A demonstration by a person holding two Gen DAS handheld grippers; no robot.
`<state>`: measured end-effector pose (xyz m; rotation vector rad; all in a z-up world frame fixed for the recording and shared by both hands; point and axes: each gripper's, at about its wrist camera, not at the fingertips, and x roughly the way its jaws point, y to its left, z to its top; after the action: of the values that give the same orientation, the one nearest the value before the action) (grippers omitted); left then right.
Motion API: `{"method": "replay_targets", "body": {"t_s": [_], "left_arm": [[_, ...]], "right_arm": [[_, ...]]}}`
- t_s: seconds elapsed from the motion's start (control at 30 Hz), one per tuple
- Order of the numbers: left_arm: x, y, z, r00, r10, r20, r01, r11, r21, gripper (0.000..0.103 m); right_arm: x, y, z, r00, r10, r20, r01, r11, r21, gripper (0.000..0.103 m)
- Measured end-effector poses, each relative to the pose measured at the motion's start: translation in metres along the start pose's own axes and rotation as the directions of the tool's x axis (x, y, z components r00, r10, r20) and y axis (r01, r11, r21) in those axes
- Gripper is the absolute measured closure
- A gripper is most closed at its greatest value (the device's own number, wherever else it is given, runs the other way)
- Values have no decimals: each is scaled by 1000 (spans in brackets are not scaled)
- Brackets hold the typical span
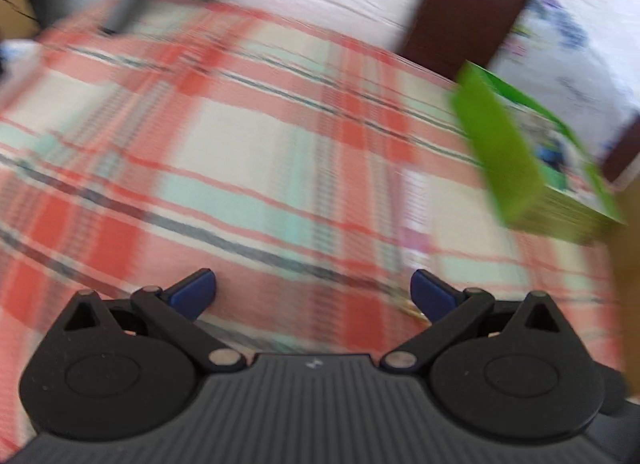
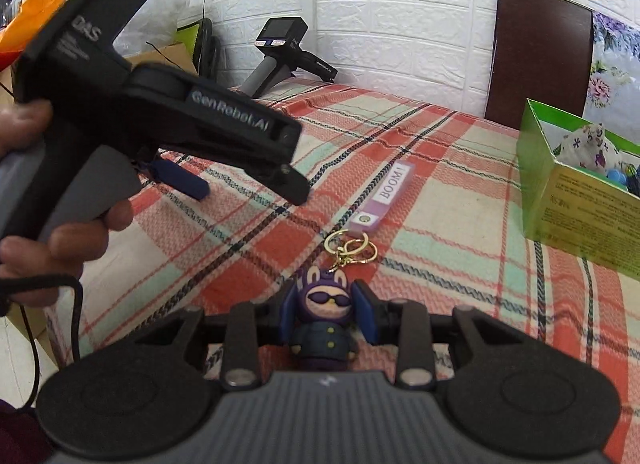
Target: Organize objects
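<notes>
My right gripper [image 2: 325, 314] is shut on a purple figure keychain [image 2: 324, 328] with sunglasses. Its gold rings [image 2: 352, 250] and a lilac "BOOM!" tag [image 2: 386, 193] trail forward on the plaid cloth [image 2: 440, 203]. A green box [image 2: 576, 187] holding a white plush and small items stands at the right. My left gripper [image 1: 313, 294] is open and empty above the plaid cloth [image 1: 240, 143]; that view is blurred, with the green box [image 1: 520, 159] at its right. The left gripper [image 2: 244, 179] also shows in the right wrist view, held at the left.
A spare gripper device [image 2: 280, 59] lies at the far edge of the cloth by the white brick wall. A dark brown chair back [image 2: 540, 59] stands behind the table. A floral cushion [image 2: 612, 63] is at far right. Cardboard and bags sit at the left.
</notes>
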<state>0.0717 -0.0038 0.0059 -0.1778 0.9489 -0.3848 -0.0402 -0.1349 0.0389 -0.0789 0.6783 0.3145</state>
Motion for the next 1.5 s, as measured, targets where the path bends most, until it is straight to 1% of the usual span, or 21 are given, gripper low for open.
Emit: {"method": "replay_targets", "body": {"t_s": [0.1, 0.17, 0.27, 0.33, 0.4, 0.47, 0.53, 0.57, 0.6, 0.63, 0.67, 0.73, 0.83, 0.9, 0.97, 1.0, 1.07, 1.13, 1.2, 1.37, 1.5], "left_arm": [[5, -14, -4, 993, -97, -66, 96, 995, -11, 0], [11, -21, -4, 982, -154, -107, 153, 988, -16, 0], [19, -33, -4, 972, -190, -140, 188, 982, -26, 2], [19, -42, -7, 969, -198, -150, 197, 980, -19, 11], [21, -50, -8, 965, -208, -161, 209, 978, -14, 29], [24, -55, -7, 961, -213, -177, 213, 977, -17, 39], [25, -61, -7, 965, -197, -175, 198, 980, -11, 49], [28, -63, -6, 956, -218, -194, 218, 976, -21, 70], [34, -65, -7, 939, -255, -233, 249, 967, -53, 79], [37, -65, -10, 921, -293, -257, 278, 956, -93, 80], [40, -68, -12, 916, -301, -264, 283, 954, -104, 81], [40, -80, -16, 924, -278, -262, 271, 961, -62, 81], [38, -95, -17, 928, -264, -264, 269, 963, -20, 81], [39, -99, -17, 929, -249, -273, 259, 966, 1, 81], [39, -103, -19, 929, -245, -277, 259, 966, 17, 75], [39, -104, -20, 927, -249, -280, 264, 964, 17, 71], [37, -109, -20, 930, -235, -282, 255, 966, 36, 71], [34, -113, -20, 929, -230, -289, 255, 966, 48, 63], [30, -114, -19, 920, -255, -298, 275, 961, 28, 48], [24, -120, -23, 909, -273, -316, 290, 957, 6, 41], [38, -125, -29, 898, -265, -350, 271, 962, -32, 41]], "right_arm": [[-2, -9, -2, 999, 50, -1, -50, 996, 77, 72], [-5, -18, -3, 995, 101, 8, -101, 984, 145, 72], [-11, -25, -7, 989, 146, 38, -150, 972, 178, 72], [-17, -26, -9, 985, 163, 60, -171, 972, 164, 72], [-23, -27, -10, 982, 171, 81, -181, 974, 139, 72], [-29, -27, -12, 982, 161, 97, -172, 978, 114, 72], [-33, -30, -15, 982, 154, 108, -166, 980, 110, 72], [-35, -32, -16, 982, 151, 113, -164, 980, 115, 72], [-36, -34, -18, 982, 146, 116, -160, 980, 120, 72], [-37, -37, -19, 983, 145, 115, -159, 979, 126, 72], [-38, -40, -21, 983, 144, 115, -159, 978, 134, 72], [-40, -44, -26, 985, 129, 112, -144, 980, 138, 72], [-43, -49, -31, 993, 68, 93, -78, 992, 103, 72], [-47, -52, -38, 997, 10, 81, -16, 998, 69, 72], [-50, -59, -45, 995, -76, 68, 73, 996, 47, 72], [-51, -63, -50, 992, -104, 65, 101, 993, 55, 71], [-56, -75, -57, 988, -139, 60, 133, 986, 96, 70], [-63, -81, -61, 986, -151, 66, 141, 981, 136, 68], [-65, -84, -64, 984, -163, 69, 151, 977, 153, 67], [-69, -87, -67, 987, -131, 89, 117, 982, 151, 67], [-71, -81, -73, 990, -118, 79, 104, 982, 156, 64]]}}
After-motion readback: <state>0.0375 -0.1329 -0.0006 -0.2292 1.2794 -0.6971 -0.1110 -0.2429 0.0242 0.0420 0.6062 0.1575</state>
